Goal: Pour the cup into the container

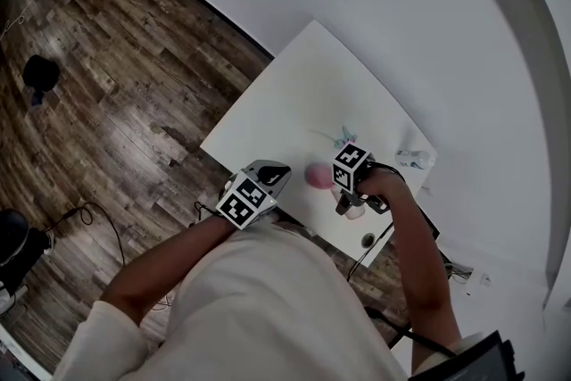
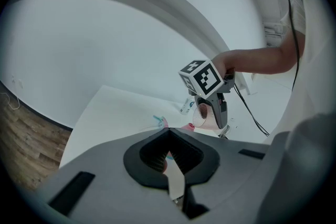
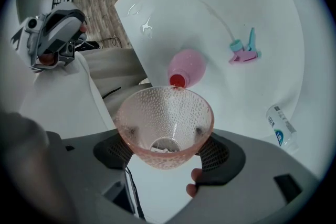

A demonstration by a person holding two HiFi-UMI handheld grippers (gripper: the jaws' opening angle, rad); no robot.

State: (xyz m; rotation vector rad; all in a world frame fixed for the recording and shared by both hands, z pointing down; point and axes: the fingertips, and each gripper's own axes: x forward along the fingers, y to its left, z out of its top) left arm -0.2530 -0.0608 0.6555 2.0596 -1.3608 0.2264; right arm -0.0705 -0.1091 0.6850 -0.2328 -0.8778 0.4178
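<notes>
Your right gripper is clamped on both sides of a see-through pink cup with a dimpled wall. The cup is tipped, its rim just over the red mouth of the pink container, which stands by the desk's near edge. Left gripper: jaws drawn nearly together, off the near left edge; I can't tell if they hold anything.

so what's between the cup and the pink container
Nothing. In the right gripper view the cup, held in the right tongs, has its rim right at the red mouth of the pink container, with no gap visible.
</notes>
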